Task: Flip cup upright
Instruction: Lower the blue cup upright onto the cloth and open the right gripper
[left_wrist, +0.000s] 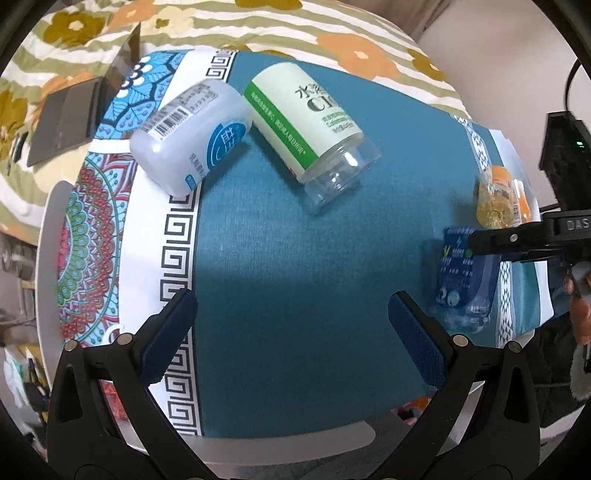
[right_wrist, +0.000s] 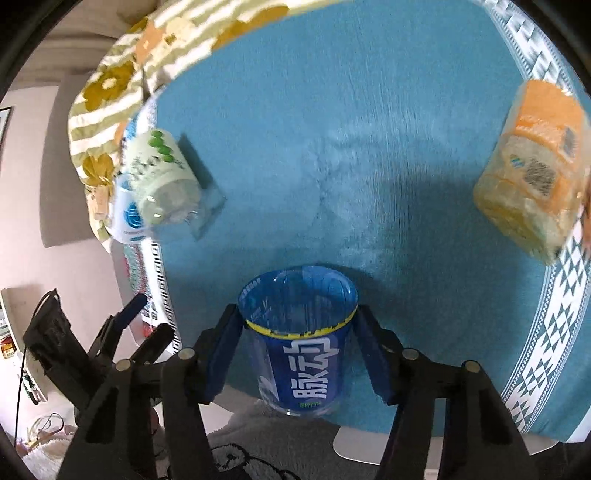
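A blue-labelled clear plastic cup (right_wrist: 301, 339) sits between the fingers of my right gripper (right_wrist: 299, 325), which is shut on it; its open mouth faces the camera. In the left wrist view the same cup (left_wrist: 463, 275) stands at the right edge of the teal mat, with the right gripper (left_wrist: 476, 243) at its top. My left gripper (left_wrist: 291, 325) is open and empty, low over the teal mat (left_wrist: 295, 258). A green-labelled clear cup (left_wrist: 310, 125) lies on its side at the back. A white cup (left_wrist: 188, 136) lies on its side beside it.
An orange-labelled cup (left_wrist: 498, 199) lies at the mat's right edge, and also shows in the right wrist view (right_wrist: 532, 166). The mat has a patterned border (left_wrist: 92, 221) on a white table. A floral bedspread (left_wrist: 332, 37) and a laptop (left_wrist: 66, 118) lie behind.
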